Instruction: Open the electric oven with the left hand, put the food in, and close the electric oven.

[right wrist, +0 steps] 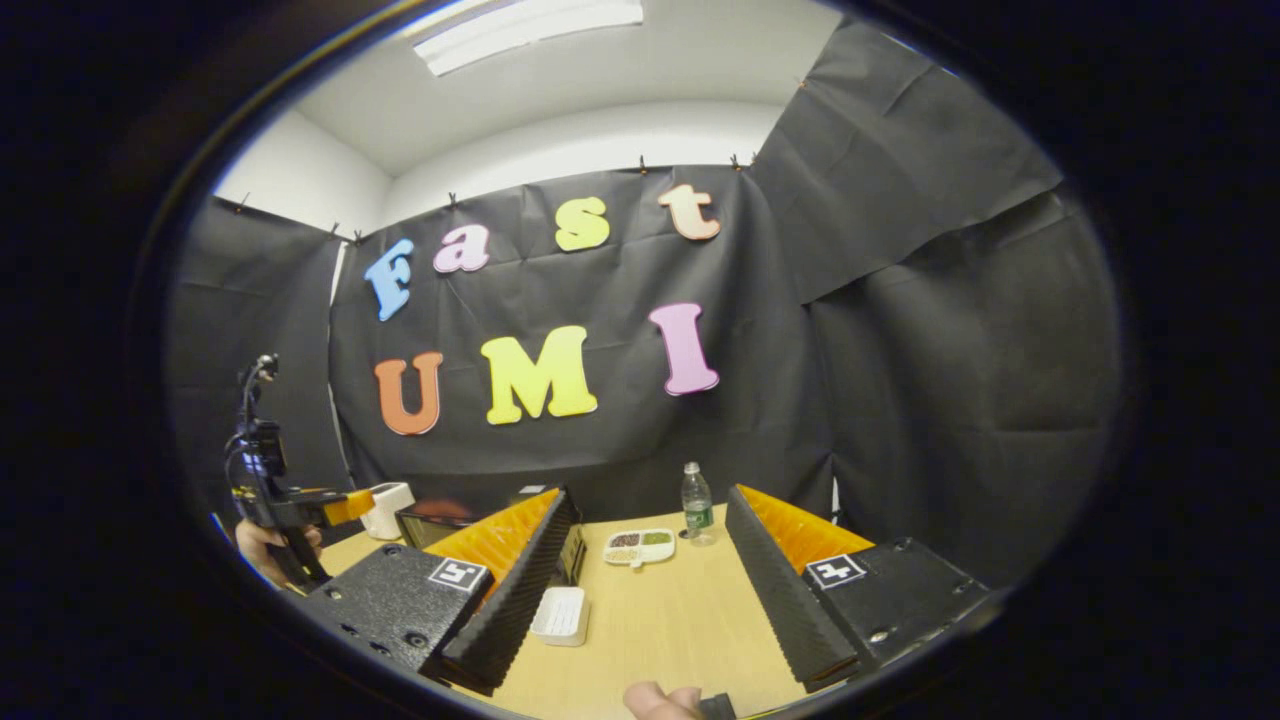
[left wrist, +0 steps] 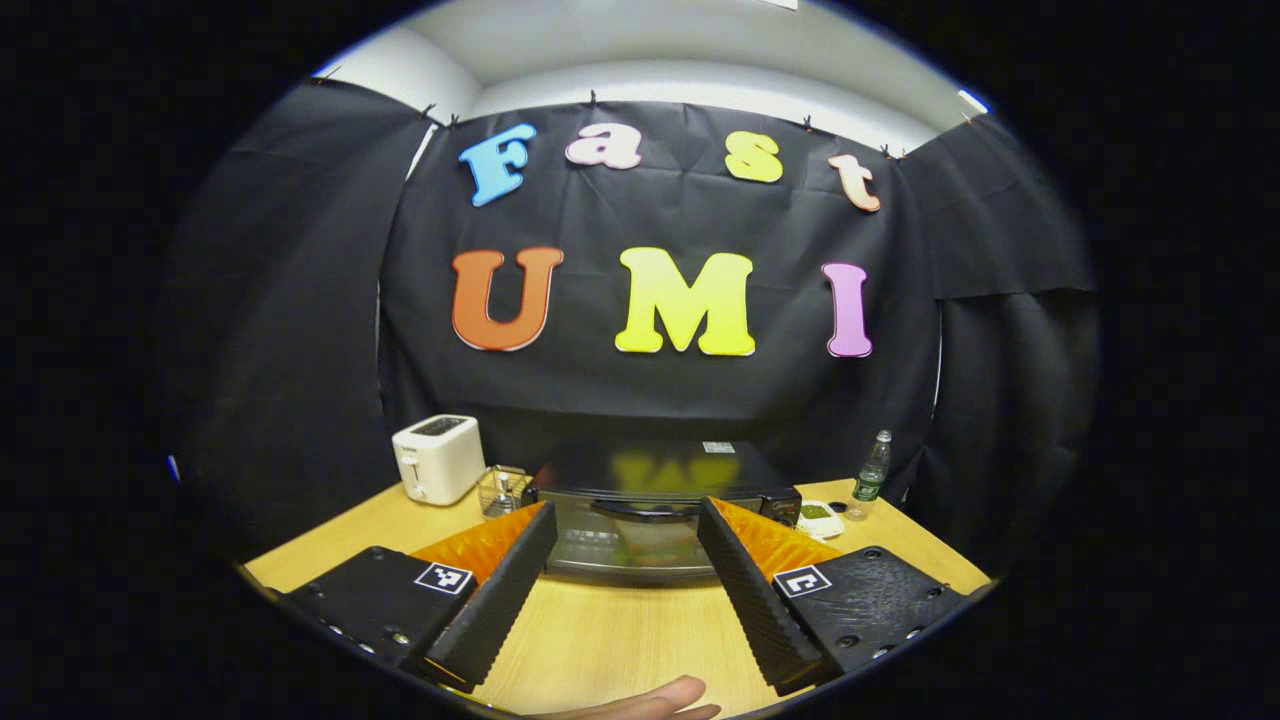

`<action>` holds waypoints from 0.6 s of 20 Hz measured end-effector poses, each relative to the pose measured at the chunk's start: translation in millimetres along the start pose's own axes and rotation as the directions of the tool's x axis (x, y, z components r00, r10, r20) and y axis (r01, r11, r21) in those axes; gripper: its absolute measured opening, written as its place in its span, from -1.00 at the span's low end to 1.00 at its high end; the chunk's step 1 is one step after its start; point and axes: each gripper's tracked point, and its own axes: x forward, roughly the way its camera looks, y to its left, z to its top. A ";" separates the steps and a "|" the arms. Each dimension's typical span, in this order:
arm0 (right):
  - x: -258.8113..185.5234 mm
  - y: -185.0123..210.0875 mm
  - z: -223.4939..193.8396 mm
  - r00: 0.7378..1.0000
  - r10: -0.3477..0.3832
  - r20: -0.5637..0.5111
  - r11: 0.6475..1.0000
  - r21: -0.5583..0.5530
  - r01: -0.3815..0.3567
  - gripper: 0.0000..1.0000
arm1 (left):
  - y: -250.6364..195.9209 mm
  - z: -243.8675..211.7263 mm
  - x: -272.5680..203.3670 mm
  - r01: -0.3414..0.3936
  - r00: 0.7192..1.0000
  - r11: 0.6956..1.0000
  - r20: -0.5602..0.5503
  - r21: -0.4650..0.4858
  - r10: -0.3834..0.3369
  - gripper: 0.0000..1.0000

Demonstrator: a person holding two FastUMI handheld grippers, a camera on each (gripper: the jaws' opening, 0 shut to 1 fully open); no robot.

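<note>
Facing the shut electric oven point(left wrist: 640, 510) squarely | left tool point(left wrist: 625, 555) spread, lined up to take the door handle | right tool point(right wrist: 650, 570) spread, empty, waiting above the worktop point(right wrist: 660, 610)

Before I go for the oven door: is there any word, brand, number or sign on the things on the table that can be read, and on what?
No text here can be read.
White sticker on top of the electric oven: too small to read.
Label on the bottle: blurred, unreadable.
The square tags on the left gripper: black-and-white patterns, no words.
The toaster: no text can be made out.
</note>
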 end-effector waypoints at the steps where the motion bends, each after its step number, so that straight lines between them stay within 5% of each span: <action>1: -0.5 2.5 0.8 1.000 0.004 0.005 1.000 -0.002 -0.004 0.93 | -2.3 9.1 -14.7 -0.003 1.000 1.000 0.023 0.020 0.003 0.87; 12: -19.3 29.4 8.8 0.998 0.044 0.033 0.997 -0.069 -0.042 0.93 | -22.0 30.9 -123.8 0.024 0.993 0.999 0.115 0.031 -0.028 0.87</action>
